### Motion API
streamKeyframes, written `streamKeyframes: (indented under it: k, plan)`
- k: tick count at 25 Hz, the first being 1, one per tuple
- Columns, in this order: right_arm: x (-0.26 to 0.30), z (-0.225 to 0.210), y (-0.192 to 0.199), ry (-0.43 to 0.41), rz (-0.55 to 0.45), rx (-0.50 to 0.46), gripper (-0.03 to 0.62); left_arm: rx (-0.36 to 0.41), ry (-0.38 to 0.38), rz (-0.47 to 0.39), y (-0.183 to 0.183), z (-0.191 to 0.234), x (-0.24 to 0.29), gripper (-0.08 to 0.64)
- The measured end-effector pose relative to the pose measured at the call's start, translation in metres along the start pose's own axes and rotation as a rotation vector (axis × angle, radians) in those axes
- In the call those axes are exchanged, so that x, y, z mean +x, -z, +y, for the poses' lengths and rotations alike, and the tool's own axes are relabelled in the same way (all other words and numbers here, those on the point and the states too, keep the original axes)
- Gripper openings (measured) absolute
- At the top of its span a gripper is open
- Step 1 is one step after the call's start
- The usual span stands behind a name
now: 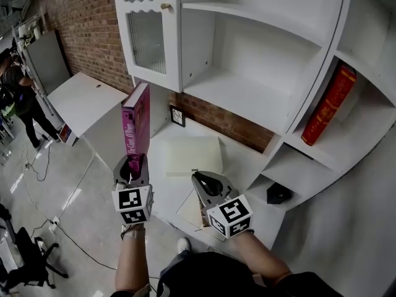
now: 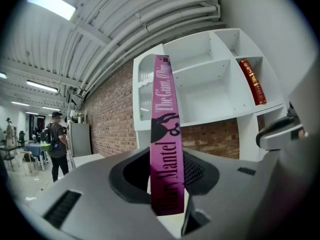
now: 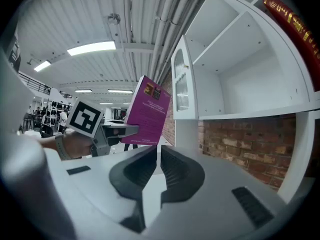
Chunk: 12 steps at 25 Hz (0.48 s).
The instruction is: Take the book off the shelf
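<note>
The left gripper [image 1: 133, 167] is clenched on the bottom end of the pink book [image 1: 137, 124], its pads pressing both covers so that the book stands upright with the spine turned back toward the person. This grip low on the book looks chosen to keep it vertical, as it would have stood in a row. The book hangs in the open air in front of the shelf [image 1: 260, 101], to the left of its glass door [image 1: 148, 39], touching nothing else, so the task appears all but done. The right gripper [image 1: 199, 179] hovers just beside, lower and to the right, with its jaws drawn together on nothing. It seems to be kept out of the way, or ready to steady the book if it tips. A red book [image 1: 330, 104] leans alone in a right-hand compartment, well apart from both grippers, and a small black object [image 1: 278, 193] sits in a lower one. Below the shelf runs a white desk [image 1: 244, 159] with a pale sheet [image 1: 189, 156] lying flat on it, a free place to set the book down. Behind is a brick wall [image 1: 80, 36]. To the left the grey floor [image 1: 62, 184] carries loose cables [image 1: 37, 166], and a person [image 1: 18, 88] stands far off in the long room under strip lights.
</note>
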State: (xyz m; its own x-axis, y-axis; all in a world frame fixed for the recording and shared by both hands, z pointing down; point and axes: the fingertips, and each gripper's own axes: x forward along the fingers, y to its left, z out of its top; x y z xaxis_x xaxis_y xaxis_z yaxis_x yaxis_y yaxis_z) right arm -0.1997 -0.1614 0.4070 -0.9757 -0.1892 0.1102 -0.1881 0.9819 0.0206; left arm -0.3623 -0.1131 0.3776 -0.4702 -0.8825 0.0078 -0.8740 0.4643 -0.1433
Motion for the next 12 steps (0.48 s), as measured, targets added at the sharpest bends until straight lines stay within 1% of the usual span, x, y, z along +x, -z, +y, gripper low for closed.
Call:
streamKeyframes:
  k: [3, 6, 12]
  plan:
    - [0.004, 0.005, 0.003, -0.018, 0.005, 0.002, 0.028, -0.018, -0.012, 0.046, 0.021, 0.005, -0.013, 0.14]
    - [0.007, 0.012, 0.008, -0.039, 0.01, 0.006, 0.029, -0.028, -0.025, 0.071, 0.034, 0.01, -0.026, 0.14]
    - [0.013, 0.023, 0.017, -0.071, 0.022, 0.014, 0.028, -0.028, -0.021, 0.056, 0.05, 0.013, -0.05, 0.138]
